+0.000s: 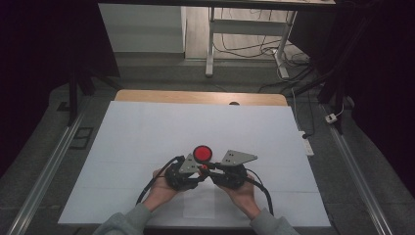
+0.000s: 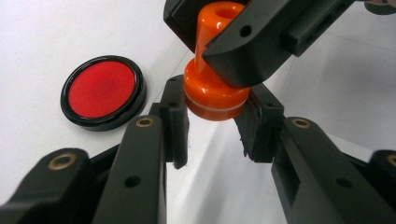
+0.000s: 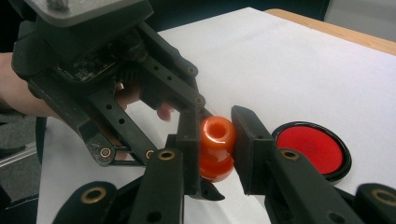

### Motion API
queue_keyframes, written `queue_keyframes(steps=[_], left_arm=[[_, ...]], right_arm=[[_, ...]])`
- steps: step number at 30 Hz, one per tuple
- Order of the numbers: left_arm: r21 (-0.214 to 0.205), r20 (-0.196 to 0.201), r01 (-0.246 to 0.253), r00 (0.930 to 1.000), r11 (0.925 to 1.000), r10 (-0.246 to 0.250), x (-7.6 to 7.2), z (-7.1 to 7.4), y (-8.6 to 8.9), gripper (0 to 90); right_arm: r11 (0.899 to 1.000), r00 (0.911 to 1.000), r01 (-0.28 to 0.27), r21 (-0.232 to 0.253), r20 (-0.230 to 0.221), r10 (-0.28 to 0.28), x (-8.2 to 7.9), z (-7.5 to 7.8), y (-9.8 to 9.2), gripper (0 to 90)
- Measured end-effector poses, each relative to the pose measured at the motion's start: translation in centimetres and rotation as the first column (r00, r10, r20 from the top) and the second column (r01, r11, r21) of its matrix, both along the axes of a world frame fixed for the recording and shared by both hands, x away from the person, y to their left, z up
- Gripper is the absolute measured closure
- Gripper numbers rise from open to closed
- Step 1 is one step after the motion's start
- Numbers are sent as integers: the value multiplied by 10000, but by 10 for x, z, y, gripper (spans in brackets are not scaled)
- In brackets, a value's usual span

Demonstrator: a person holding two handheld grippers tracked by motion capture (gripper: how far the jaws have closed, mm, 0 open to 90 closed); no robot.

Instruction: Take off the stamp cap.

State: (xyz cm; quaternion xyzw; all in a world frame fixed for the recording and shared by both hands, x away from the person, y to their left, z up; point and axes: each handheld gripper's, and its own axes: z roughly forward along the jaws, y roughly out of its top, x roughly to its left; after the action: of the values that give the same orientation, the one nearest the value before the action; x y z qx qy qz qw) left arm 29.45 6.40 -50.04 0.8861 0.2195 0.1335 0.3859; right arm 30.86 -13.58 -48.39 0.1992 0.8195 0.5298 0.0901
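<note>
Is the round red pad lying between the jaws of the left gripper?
No, the red pad lies flat on the white table, beside those jaws.

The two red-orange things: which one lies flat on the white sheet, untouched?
The flat round red disc with a black rim. The orange knob-shaped piece is clamped off the sheet between the left gripper and right gripper.

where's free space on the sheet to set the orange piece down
Bare white sheet lies left, right and beyond the red disc, up to the wooden edge. It is crowded only where both hand-held grippers hold the orange piece beside that disc.
</note>
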Motion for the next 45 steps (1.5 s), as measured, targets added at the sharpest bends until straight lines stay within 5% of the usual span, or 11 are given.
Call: queue_keyframes(steps=[6, 7, 8, 9, 10, 12, 13, 15, 45], left_arm=[[-22, 28, 28, 10000, 10000, -28, 0, 0, 1, 652], [606, -96, -177, 9998, 9980, 183, 1, -2, -1, 653], [1502, 105, -340, 9994, 9881, 328, 2, -10, -1, 652], [1502, 105, -340, 9994, 9881, 328, 2, -10, -1, 652], [43, -1221, -507, 9912, 9987, 509, 9, -23, 10, 652], [109, -952, -570, 9938, 9983, 578, 8, -18, 11, 652], [52, -334, -532, 9980, 9986, 534, 5, -5, 9, 652], [-106, -230, -404, 9989, 9991, 401, 2, 0, 9, 652], [-1288, -216, -1051, 9944, 9861, 1032, -6, 10, 62, 648]], right_arm=[[10000, 10000, 19, -60, 42, -18, -1, 0, 0, 725], [10000, 10000, 44, -19, 50, -44, -1, 0, 0, 726], [9989, 9987, 352, 303, 346, -362, -3, 1, -2, 727], [9955, 9971, 609, 721, 402, -639, -1, 8, -8, 727], [9919, 9951, 770, 1007, 535, -827, 0, 16, -15, 727], [9951, 9911, 738, 650, 1060, -805, -2, 24, -23, 727], [9955, 9920, 708, 631, 999, -769, -3, 23, -24, 727], [9962, 9943, 659, 564, 800, -703, -1, 17, -24, 726], [9929, 9946, 731, 938, 664, -795, 4, 23, -33, 724]])
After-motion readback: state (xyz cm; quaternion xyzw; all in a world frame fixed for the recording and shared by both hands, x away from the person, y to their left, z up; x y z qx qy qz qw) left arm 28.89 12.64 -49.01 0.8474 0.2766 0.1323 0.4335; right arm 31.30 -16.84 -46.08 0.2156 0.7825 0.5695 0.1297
